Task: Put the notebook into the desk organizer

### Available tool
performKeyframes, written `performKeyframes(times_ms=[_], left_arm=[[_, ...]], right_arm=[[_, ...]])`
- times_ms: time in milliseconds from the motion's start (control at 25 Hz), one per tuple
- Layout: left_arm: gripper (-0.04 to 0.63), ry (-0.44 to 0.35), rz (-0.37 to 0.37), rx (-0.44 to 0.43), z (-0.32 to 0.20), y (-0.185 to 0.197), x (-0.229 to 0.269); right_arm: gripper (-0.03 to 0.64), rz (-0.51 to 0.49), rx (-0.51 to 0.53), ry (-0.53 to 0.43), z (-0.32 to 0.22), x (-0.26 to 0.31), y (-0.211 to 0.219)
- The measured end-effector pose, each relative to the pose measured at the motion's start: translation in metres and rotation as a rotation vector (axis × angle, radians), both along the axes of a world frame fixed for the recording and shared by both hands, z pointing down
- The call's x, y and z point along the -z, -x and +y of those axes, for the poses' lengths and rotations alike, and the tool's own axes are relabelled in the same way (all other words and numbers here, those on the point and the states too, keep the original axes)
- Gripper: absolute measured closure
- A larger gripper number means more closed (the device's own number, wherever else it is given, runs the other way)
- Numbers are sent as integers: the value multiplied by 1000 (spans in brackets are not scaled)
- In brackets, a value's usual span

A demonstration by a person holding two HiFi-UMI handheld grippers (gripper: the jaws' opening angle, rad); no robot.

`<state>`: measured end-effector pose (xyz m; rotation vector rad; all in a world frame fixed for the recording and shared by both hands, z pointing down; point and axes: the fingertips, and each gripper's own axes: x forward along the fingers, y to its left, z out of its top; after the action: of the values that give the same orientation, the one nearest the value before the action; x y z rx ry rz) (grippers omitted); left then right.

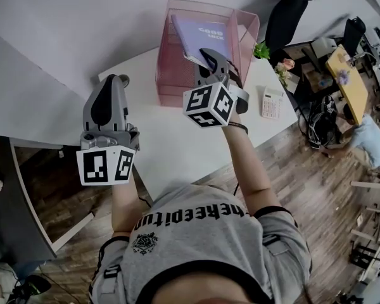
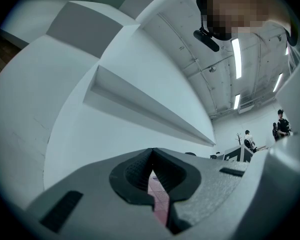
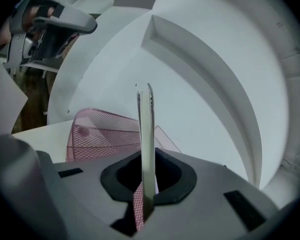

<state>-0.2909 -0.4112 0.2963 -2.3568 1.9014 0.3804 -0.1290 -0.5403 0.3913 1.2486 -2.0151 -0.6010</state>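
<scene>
Two grippers: the right gripper (image 1: 210, 61) clamps the notebook (image 1: 201, 35) edge-up over the organizer (image 1: 171, 84) just beyond it; the left gripper (image 1: 113, 80) idles closed.

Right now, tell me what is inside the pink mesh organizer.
Only the purple notebook, clamped in the right gripper, shows within the organizer; how deep it sits is unclear. The notebook covers the bottom beneath it.

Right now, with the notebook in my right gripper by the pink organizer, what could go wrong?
The right gripper pinches the notebook only near one edge, so it may swing or slip. Its corner could snag the mesh organizer and shove it, since the left gripper hangs apart from it.
</scene>
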Motion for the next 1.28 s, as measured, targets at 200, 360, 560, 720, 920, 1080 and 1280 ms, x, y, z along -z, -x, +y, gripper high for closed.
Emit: performKeyframes(times_ms=[200,360,560,720,920,1080,1280], left_arm=[[592,1,2,-1,2,5,0],[592,4,5,0,3,7,-2],[592,6,9,2,6,11,-4],[592,9,18,6,8,18,-5],[592,8,25,1,7,20,-6],[592,9,27,-3,6,19,-7],[592,13,27,-3,6,17,-6]], right_arm=[[584,53,5,45,-3,-12,5],[584,87,9,82,-8,-20,6],[572,128,31,162,-10,-36,9],[560,110,50,223,-7,-41,11],[540,49,82,311,-7,-38,13],[495,12,144,434,0,-43,17],[434,-10,210,528,9,-46,20]])
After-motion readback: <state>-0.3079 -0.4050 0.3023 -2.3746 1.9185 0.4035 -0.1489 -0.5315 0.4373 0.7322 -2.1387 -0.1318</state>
